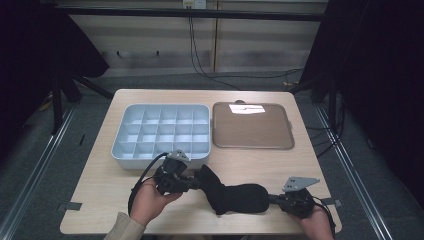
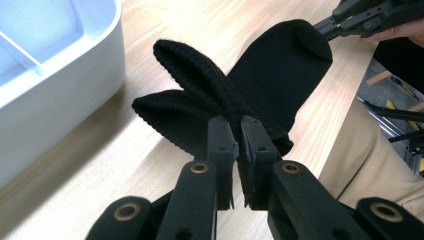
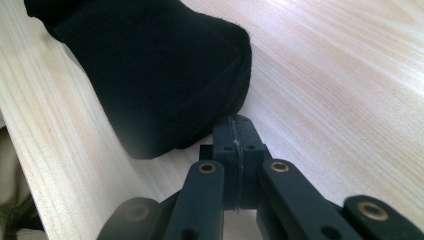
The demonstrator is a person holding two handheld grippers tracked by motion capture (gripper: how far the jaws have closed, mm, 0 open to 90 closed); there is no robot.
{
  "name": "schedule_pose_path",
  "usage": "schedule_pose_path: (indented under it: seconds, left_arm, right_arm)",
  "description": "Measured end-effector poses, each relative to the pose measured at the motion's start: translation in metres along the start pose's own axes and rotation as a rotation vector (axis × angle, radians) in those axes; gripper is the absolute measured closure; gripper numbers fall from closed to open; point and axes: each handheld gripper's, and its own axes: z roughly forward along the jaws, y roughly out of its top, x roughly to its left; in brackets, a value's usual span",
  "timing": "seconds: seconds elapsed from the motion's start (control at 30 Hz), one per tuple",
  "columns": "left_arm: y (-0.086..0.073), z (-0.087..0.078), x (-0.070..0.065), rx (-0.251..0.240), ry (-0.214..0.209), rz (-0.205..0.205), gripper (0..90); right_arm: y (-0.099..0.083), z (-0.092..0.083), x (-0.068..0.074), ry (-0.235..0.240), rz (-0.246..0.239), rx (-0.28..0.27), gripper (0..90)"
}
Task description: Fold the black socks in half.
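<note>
1. A black sock (image 1: pixel 234 196) is held just above the tabletop (image 1: pixel 100 170) near its front edge, stretched between the two hand-held grippers.
2. Its long axis is seen to run along that front edge, ribbed cuff to the left, toe to the right.
3. The left hand-held gripper (image 2: pixel 238 131) is clenched on the cuff, whose ribbed folds (image 2: pixel 190 70) are bunched just beyond the jaws.
4. The right hand-held gripper (image 3: pixel 235 131) is clamped shut on the toe end (image 3: pixel 200 95); the pinched cloth itself cannot be made out.
5. A divided bin (image 1: pixel 161 133) is placed just behind the left hand-held gripper, so that hand is judged nearer for any move towards it; a brown tray (image 1: pixel 252 126) is set beside the bin.
</note>
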Motion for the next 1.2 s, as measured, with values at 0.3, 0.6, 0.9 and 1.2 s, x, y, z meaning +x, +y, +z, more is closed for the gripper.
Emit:
schedule_pose_path:
  seconds: [0.3,0.6,0.9,1.2]
  left_arm:
    - [0.011,0.000,-0.008,0.001,-0.002,0.039,85.2]
    - [0.023,0.001,-0.017,0.012,-0.004,0.077,85.2]
    - [0.031,0.002,-0.023,0.032,-0.005,0.101,85.2]
    - [0.038,0.001,-0.027,0.030,-0.012,0.117,85.2]
  right_arm:
    - [0.002,0.002,0.003,0.007,-0.009,0.002,90.0]
    - [0.004,0.005,0.005,0.015,-0.012,0.002,89.8]
    - [0.005,0.006,0.006,0.021,-0.009,0.002,90.0]
    - [0.008,0.009,0.010,0.031,-0.017,0.002,90.0]
